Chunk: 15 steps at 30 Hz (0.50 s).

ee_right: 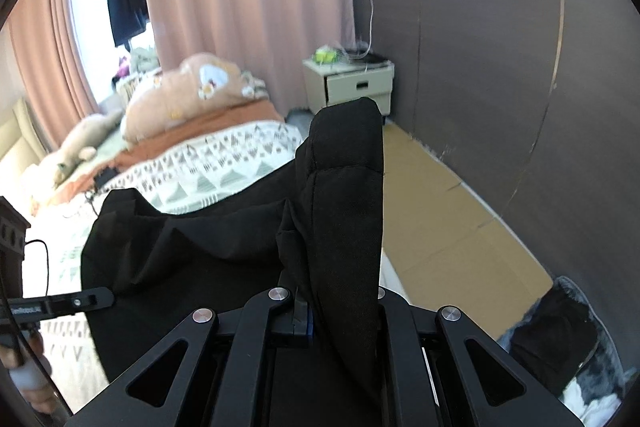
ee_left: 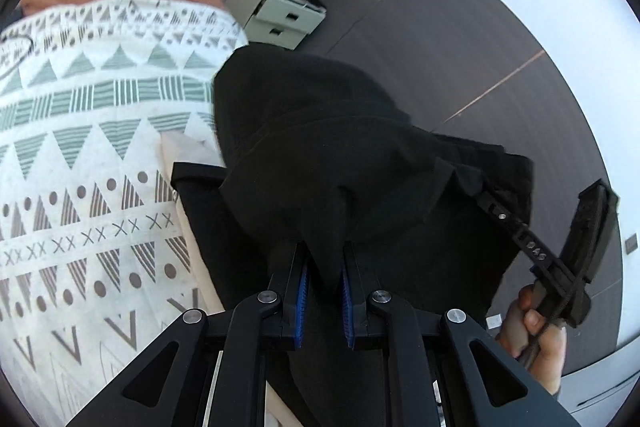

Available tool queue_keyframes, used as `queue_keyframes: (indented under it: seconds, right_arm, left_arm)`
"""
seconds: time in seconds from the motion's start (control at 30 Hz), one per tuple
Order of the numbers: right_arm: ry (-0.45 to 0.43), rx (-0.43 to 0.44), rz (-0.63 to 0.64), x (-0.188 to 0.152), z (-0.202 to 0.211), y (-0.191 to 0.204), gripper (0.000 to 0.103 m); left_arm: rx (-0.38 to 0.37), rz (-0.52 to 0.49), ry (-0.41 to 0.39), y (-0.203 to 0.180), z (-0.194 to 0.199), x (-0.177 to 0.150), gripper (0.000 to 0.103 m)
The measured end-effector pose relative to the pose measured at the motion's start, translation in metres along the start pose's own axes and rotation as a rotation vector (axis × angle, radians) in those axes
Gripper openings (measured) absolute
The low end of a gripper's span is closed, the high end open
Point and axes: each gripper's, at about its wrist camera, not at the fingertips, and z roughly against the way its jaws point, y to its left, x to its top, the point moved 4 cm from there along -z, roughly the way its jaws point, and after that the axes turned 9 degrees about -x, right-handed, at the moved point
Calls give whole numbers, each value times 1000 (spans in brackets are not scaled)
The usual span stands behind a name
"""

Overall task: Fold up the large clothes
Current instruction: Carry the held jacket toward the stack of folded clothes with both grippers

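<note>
A large black garment (ee_left: 340, 147) hangs between both grippers, lifted off the bed. My left gripper (ee_left: 324, 259) is shut on a bunched fold of it, pinched between the blue pads. In the right wrist view the same garment (ee_right: 224, 267) drapes over my right gripper (ee_right: 338, 291), which is shut on it; a fold stands up in front and hides the fingertips. One finger (ee_left: 516, 227) of the right gripper reaches into the cloth's right edge, with a hand (ee_left: 536, 331) on its handle. A finger (ee_right: 80, 301) of the left gripper shows at the left.
A bed with a patterned white and green blanket (ee_left: 80, 147) lies to the left, with a brown quilt (ee_right: 192, 87) and a plush toy (ee_right: 80, 147) behind. A grey nightstand (ee_right: 352, 87) stands by the dark wall panel (ee_right: 500, 67). Cardboard (ee_right: 448, 211) covers the floor, and dark clothes (ee_right: 560, 339) lie at the lower right.
</note>
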Motion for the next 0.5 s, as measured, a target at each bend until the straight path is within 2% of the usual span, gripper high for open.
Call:
queue_keyframes:
  seconds: [0.13,0.23,0.3,0.37,0.4,0.5]
  right_arm:
    - [57,-23,-17,-12,-42,-1,9]
    - [137,-33,-121,-24,-74,-15,13]
    - [194,-33,-191,-33,-91,-29,38]
    - [230,-30,-245,-44,-96,-44,53]
    - [235,-33,-255,-46,-96,-47,56]
    - [210,-62,-282,-55,-76,-70,57]
  left_arm:
    - [-16,-2,10,20,-15,6,15]
    - [-21,-1,26,34,-30,9,19]
    - [-18,-7,36,39,-36,11,27]
    - [-7,-21,38,44,-38,13,45]
    - [-6,-19,40,47,-36,15,48]
    - [-14,15,22,56,-27,20,60]
